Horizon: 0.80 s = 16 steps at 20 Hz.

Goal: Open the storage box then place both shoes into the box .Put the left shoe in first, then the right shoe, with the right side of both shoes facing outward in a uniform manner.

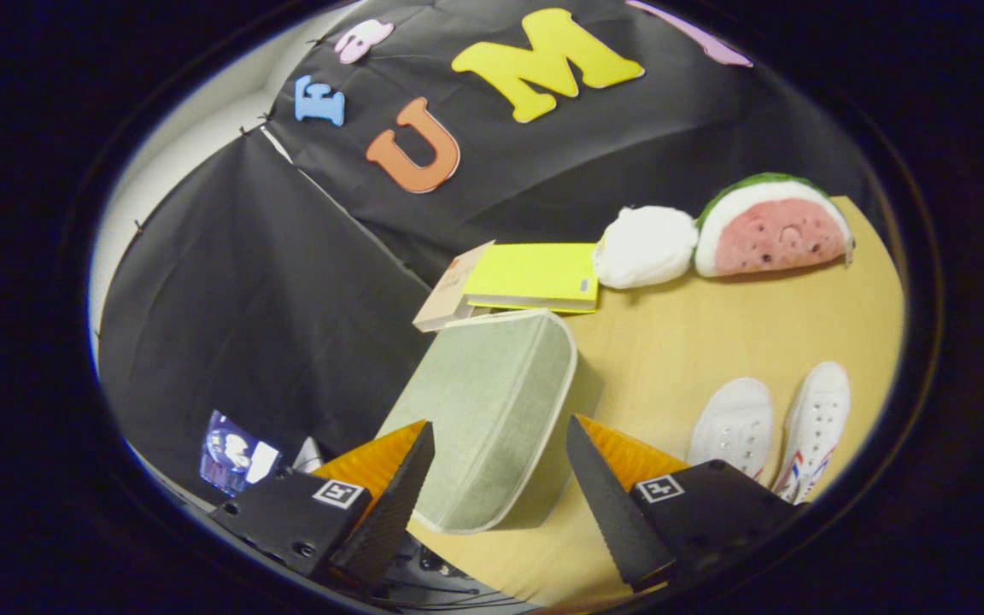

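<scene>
A pale green fabric storage box (492, 410) is sitting closed on the wooden table (740, 333), near the table's edge along the black cloth wall, its piped lid seam facing up. The tool (499, 465) is hovering with its two fingers spread wide, one to either side of the box's near end, pressing on nothing. The pair of white canvas shoes (770, 427) is lying side by side toward the table's opposite edge, just beyond the finger (607, 500) on that side and well apart from the box. Behind the box, a yellow book (535, 275) is resting over a tan one (449, 290); past them, toward the far corner, a white plush (646, 246) is touching a watermelon-slice plush (772, 226).

Opening is the step in hand, and nothing is yet begun. Done well, it likely calls for narrowing the fingers onto the lid's rim alone and lifting without dragging the light, soft-sided box across the table or toward the books.
</scene>
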Tool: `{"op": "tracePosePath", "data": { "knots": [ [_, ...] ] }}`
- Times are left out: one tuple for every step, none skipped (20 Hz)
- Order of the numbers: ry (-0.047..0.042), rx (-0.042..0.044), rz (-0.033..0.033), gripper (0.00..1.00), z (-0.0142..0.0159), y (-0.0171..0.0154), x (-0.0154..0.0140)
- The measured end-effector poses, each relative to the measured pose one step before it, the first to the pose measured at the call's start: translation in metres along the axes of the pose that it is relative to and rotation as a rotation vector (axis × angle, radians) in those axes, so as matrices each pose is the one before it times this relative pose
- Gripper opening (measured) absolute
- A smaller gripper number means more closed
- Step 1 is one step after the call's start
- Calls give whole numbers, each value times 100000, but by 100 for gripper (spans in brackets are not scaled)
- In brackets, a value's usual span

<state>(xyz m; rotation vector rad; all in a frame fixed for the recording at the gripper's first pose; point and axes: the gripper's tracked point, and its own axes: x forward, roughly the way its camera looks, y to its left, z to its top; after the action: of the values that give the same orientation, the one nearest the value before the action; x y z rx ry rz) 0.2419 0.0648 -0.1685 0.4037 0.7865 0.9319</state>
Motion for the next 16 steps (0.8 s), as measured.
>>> {"op": "tracePosePath", "data": {
  "knots": [
    [1923,2728,3754,100,299,-533,762],
    [2695,3659,4219,100,249,-323,978],
    [4050,4830,4674,100,234,-585,1116],
    [3589,4460,901,100,341,-1155,1568],
    [3702,4276,2097,100,296,-998,1133],
    [3721,3409,2639,100,-330,-826,590],
    [3678,1863,3810,100,-197,-615,610],
    [2346,1026,6134,100,62,78,164],
    [1998,1685,9842,100,181,467,-2],
    [1780,4446,8195,100,145,355,-322],
    [1375,6297,7657,100,279,289,-130],
    [2041,5855,4627,100,130,-228,125],
    [1765,4279,1114,99,260,-642,273],
    [2838,2056,194,99,-43,-892,226],
    [2239,-480,874,99,-86,-16,482],
    [1575,-775,1712,98,-3,379,340]
  ]
}}
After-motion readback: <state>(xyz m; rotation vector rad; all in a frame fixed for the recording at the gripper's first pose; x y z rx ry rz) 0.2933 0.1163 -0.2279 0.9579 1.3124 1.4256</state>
